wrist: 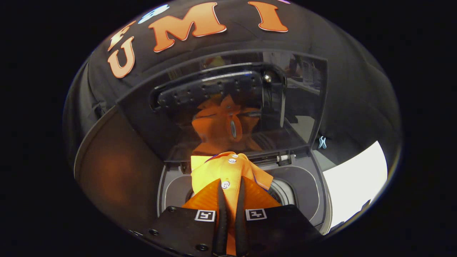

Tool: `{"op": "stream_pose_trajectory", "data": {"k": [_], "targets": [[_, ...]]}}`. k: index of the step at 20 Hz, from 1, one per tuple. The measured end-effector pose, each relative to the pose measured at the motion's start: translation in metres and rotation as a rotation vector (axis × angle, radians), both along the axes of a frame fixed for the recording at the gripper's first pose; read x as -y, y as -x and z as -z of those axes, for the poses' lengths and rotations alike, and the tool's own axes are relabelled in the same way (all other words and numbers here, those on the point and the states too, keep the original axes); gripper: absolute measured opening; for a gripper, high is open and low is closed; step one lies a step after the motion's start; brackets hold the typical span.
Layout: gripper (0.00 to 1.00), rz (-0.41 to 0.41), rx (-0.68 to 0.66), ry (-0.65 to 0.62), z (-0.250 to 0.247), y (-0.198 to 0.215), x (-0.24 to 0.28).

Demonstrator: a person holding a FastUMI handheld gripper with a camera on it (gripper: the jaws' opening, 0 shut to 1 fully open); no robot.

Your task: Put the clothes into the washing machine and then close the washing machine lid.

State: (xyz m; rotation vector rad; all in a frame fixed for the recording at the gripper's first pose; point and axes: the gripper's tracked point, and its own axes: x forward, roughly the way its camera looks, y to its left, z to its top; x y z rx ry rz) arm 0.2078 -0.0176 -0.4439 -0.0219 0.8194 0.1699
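Note:
An orange shirt (228, 171) with white buttons hangs pinched between my two fingers, and my gripper (231, 185) is shut on it. The cloth hangs over the round drum opening (284, 191) of the top-loading washing machine (314, 185), just ahead of and below my fingertips. The machine's dark glass lid (300, 107) stands raised upright beyond the shirt, and the orange cloth is mirrored in it. The shirt covers most of the drum opening.
The grey top panel (173, 189) of the machine rings the opening. A brown wall (114, 167) stands close on the left of the machine. A white surface (357, 182) lies to its right. Black booth cloth hangs behind the lid.

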Motion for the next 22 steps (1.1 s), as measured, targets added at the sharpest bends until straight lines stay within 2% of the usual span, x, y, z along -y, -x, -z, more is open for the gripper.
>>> {"op": "stream_pose_trajectory", "data": {"k": [7,11,18,22], "targets": [[0.18,0.006,-0.053,0.06,0.042,-0.003,0.015],[0.38,-0.003,-0.142,0.076,0.063,0.01,0.017],[1.0,0.01,-0.111,0.103,0.039,0.026,0.02],[0.99,0.002,-0.068,0.109,0.006,0.029,0.02]]}}
